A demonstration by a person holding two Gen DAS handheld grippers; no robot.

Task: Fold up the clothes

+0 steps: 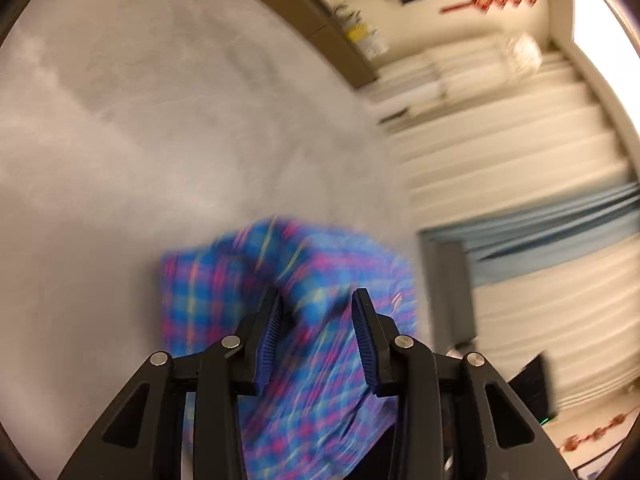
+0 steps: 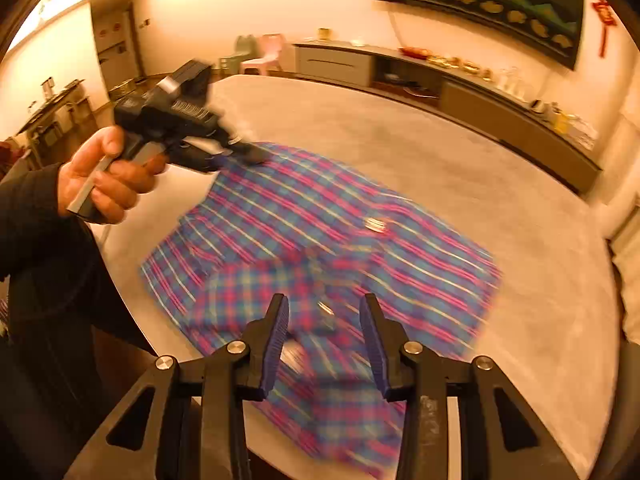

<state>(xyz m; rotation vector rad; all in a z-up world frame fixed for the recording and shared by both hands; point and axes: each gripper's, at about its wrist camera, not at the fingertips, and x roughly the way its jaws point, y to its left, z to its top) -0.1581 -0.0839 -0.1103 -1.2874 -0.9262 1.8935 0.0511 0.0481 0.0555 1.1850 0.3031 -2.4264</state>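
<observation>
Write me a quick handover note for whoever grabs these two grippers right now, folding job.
Left gripper: open, nothing clamped, hovering over the plaid shirt at its far left edge; in the right wrist view it sits at that corner.
Right gripper: open, empty, above the shirt's near edge.
Shirt: spread on the grey table, hanging slightly over the near rim, with one part already lying folded over near the right gripper. Both views are motion-blurred, so the exact creases are unclear.
Done: probably one fold at most.
Left: grasp the edges, finish the folds and square it up.
</observation>
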